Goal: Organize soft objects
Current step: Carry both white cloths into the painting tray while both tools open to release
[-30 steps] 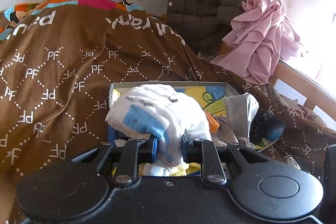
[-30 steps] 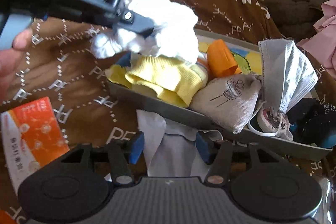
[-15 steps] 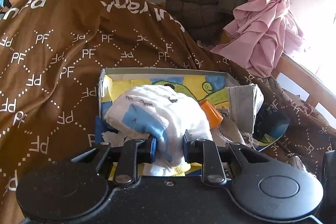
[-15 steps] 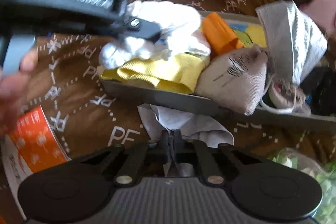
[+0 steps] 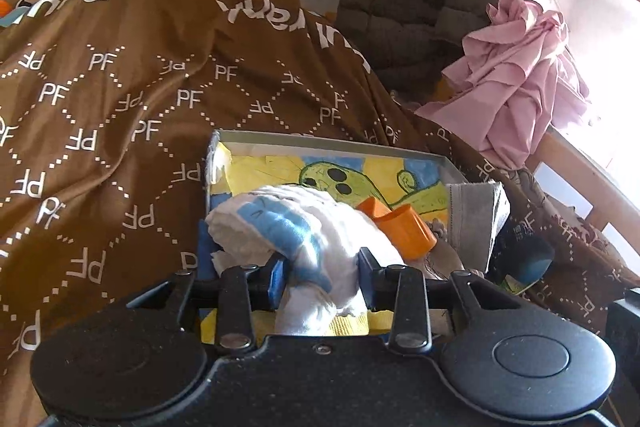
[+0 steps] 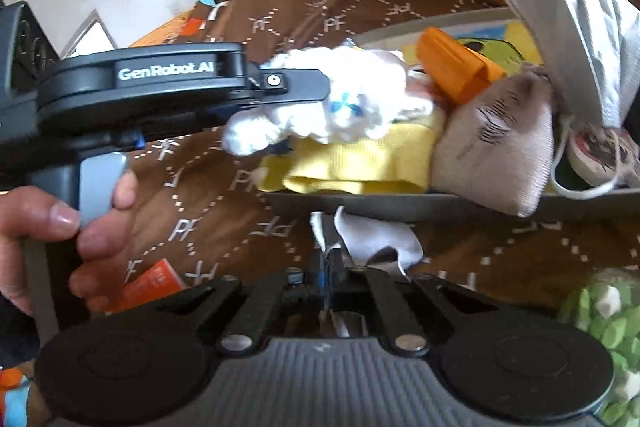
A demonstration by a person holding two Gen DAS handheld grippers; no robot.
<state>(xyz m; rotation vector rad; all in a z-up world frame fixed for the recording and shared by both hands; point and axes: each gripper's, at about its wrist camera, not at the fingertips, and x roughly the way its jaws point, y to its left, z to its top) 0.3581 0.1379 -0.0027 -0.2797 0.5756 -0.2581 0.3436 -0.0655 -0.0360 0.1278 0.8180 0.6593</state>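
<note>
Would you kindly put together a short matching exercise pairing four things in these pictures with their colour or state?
Things:
1. rolled towel
2. folded cloth
3. drawstring pouch
4. thin white cloth

Descriptions:
A. beige, with a dark print, lying in the tray
B. yellow, under the towel
C. pinched by the right tongs, outside the tray
D. white with blue patches, between the fingers of the left tongs

Pairs: 1-D, 2-B, 3-A, 4-C
</note>
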